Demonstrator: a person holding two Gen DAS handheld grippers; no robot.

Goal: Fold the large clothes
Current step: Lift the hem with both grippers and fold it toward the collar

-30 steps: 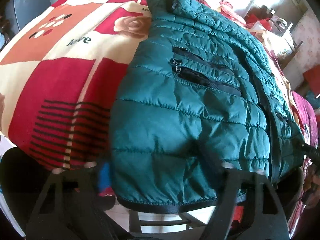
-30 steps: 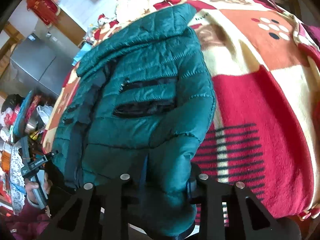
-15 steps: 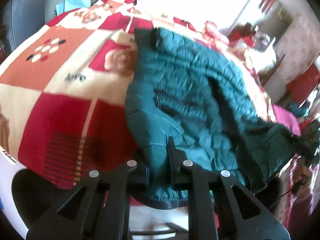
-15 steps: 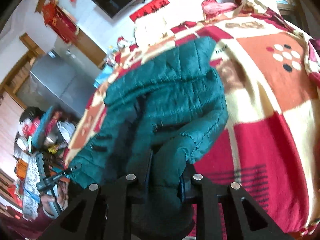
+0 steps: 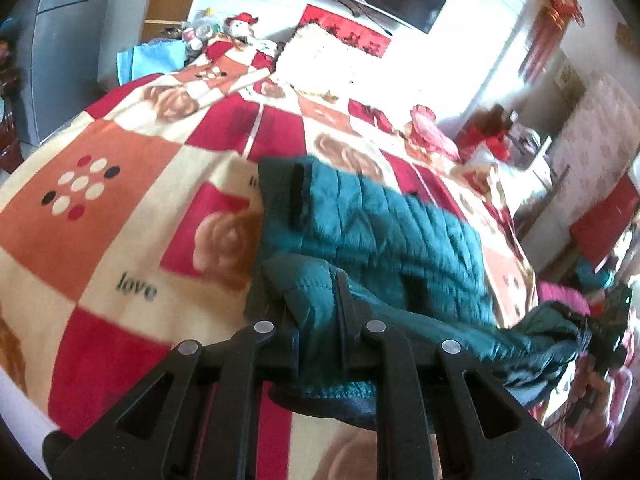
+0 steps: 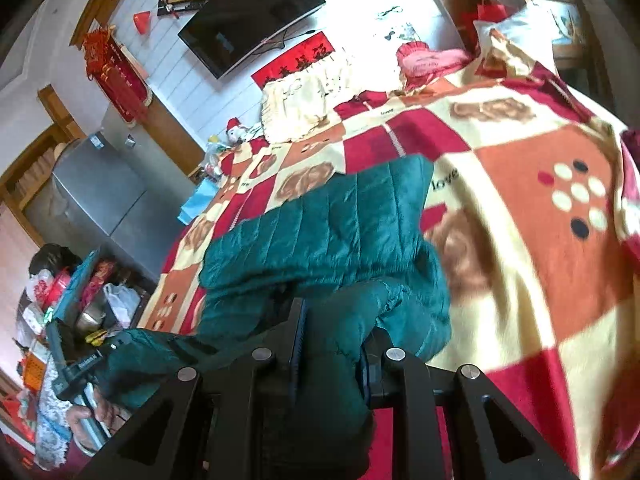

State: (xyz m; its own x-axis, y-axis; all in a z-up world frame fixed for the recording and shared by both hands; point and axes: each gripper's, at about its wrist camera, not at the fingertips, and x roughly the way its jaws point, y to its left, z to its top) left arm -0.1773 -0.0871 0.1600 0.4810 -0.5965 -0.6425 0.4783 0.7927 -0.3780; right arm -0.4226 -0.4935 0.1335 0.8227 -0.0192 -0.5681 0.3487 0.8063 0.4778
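Teal quilted nylon filled the middle of both views: a puffer jacket lay on the patchwork blanket of a bed, its lower part lifted off the bed. In the left wrist view the left gripper sat at 6 o'clock, its fingers clenched on a fold of the jacket's hem, whose dark elastic edge hung just below them. From there the fabric stretched toward 3 o'clock, where the right gripper pinched the other end. The jacket's collar end rested on the blanket near the centre, beside a square printed with the word "love".

In the right wrist view the right gripper was likewise clamped on a bunched fold of the puffer jacket, which bulged between its fingers. The left gripper showed at 8 o'clock, gripping the far corner of the garment. Beyond the patchwork blanket, a cream pillow lay at 12 o'clock, below a wall-mounted television. A grey refrigerator stood at 9 o'clock.
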